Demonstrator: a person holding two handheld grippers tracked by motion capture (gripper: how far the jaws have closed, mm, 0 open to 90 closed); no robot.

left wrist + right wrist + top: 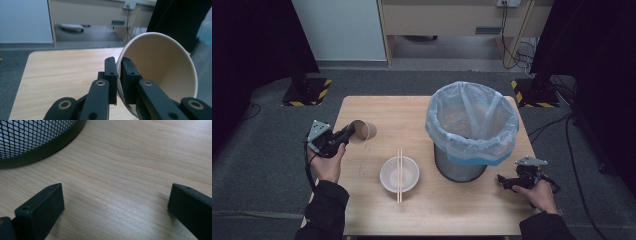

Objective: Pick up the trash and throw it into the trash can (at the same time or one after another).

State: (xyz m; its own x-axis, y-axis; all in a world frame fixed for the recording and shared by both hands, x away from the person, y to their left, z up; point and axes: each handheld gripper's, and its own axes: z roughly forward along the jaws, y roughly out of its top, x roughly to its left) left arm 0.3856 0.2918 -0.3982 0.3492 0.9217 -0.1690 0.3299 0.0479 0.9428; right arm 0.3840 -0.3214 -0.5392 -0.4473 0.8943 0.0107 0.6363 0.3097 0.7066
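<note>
The right gripper (503, 181) is resting wide apart by the wire bin (472, 131). The left gripper (347, 135) is pinching the paper cup's (362, 131) rim, holding it off the table (377, 107). Next, probably carrying it over the bin.

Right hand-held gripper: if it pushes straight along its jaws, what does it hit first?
Probably the mesh bin. The right hand-held gripper lies low on the table, jaws open and empty, pointing at the bin's base; only bare wood shows between them. Depth is a rough guess.
</note>
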